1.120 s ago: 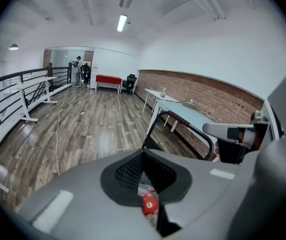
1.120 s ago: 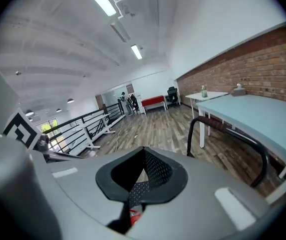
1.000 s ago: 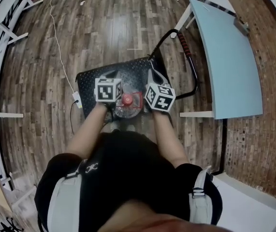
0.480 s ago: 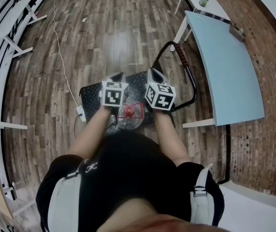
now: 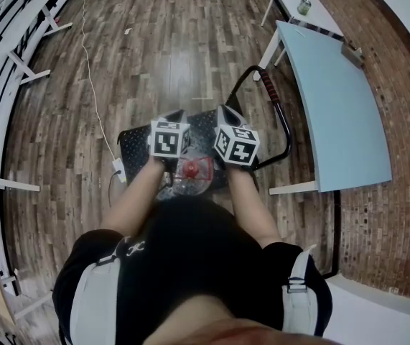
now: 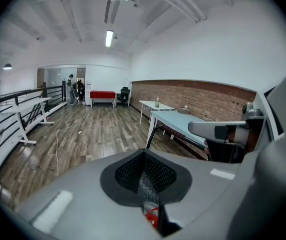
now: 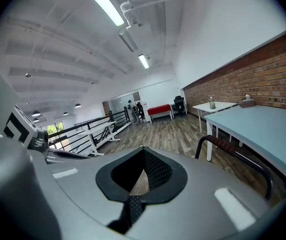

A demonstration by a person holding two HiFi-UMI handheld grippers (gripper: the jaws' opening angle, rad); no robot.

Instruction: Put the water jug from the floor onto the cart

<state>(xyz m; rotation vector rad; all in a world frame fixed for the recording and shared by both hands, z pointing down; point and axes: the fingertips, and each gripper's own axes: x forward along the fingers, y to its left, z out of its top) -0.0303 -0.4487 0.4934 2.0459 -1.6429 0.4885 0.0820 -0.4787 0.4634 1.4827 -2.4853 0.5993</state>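
Head view first: we see the water jug (image 5: 192, 169), upright with its red cap toward us, close between the left claw (image 5: 178, 114) and the right claw (image 5: 223, 111). It is over the near edge of the black cart (image 5: 134, 144), though we cannot tell whether it rests on the deck or hangs above it. The jug lies behind both claw tips, toward our body, about equally near each hand. Left gripper view shows those jaws pressed together on nothing, with a red scrap of the jug just beneath. Right gripper view shows its jaws likewise closed and empty, the cart handle (image 7: 233, 149) ahead beside the blue bench (image 7: 268, 126). We judge the jug must travel forward onto the deck.
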